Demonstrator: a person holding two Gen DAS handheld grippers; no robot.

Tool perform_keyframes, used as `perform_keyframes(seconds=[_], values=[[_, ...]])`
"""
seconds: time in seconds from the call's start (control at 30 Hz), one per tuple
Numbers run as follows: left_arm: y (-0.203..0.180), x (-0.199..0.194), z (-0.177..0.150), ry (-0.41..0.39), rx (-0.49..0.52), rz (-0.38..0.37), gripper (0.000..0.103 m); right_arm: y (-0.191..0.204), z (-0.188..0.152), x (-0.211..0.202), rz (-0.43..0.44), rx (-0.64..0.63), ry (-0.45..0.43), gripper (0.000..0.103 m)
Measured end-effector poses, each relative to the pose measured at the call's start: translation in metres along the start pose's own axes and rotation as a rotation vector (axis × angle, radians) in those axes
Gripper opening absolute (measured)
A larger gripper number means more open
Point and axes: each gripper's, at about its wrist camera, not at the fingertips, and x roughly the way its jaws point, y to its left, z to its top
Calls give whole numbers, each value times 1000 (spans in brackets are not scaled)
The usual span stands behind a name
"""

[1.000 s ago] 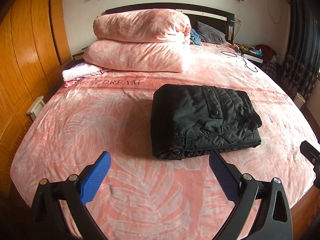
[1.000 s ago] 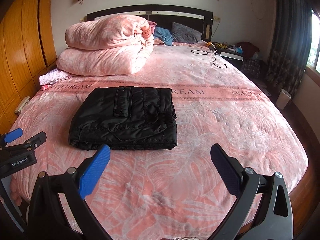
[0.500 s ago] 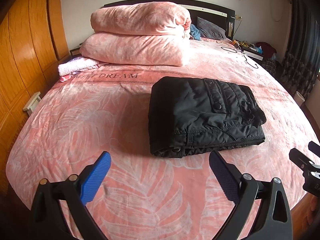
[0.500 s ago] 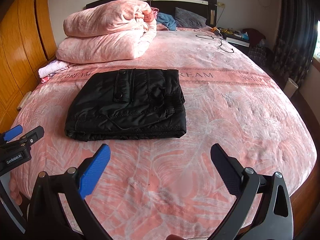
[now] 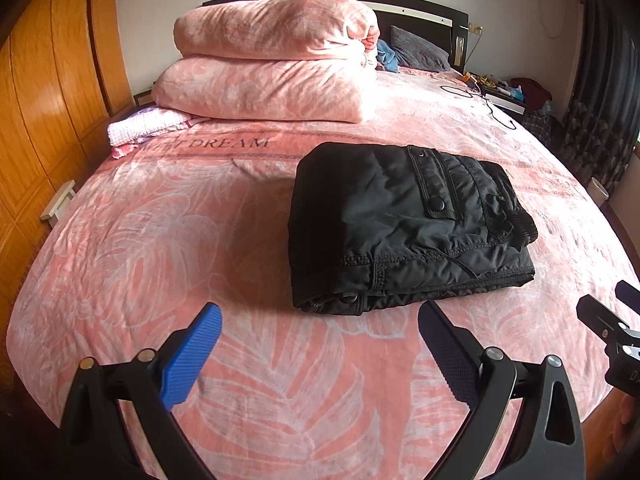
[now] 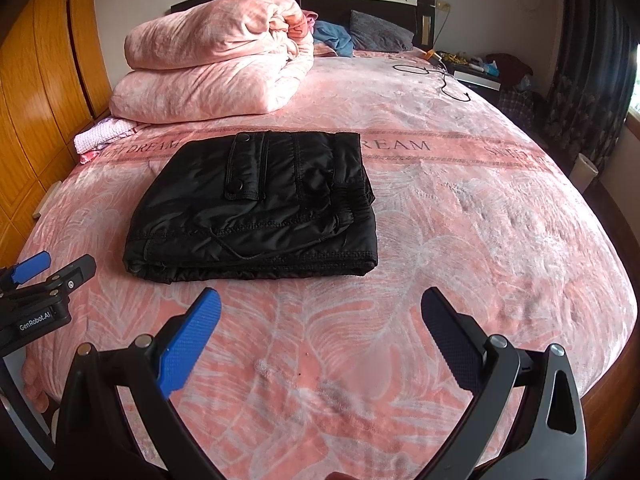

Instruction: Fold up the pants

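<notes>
Black padded pants [image 5: 404,228] lie folded in the middle of the pink bed [image 5: 160,240]. Both claws, left [image 5: 320,354] and right [image 6: 320,344], have moved nearer, wide open and empty. Folding looks done.

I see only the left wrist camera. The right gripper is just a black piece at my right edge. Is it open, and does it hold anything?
Observer: The right gripper is open, its jaws wide apart with nothing between them. It hangs over the bedspread, short of the folded black pants.
Operator: And the right side of the pants? It looks bunched in my view.
Observer: In the right wrist view that edge runs fairly straight, with the layers stacked. A thin black cord lies loose across the top, near the front edge.
</notes>
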Motion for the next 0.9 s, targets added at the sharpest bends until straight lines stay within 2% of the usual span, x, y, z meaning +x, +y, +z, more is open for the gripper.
perform_keyframes(seconds=[0.9], values=[[-2,14,0,20,4,-41,99,-3,-4,16,3,2,30,100]])
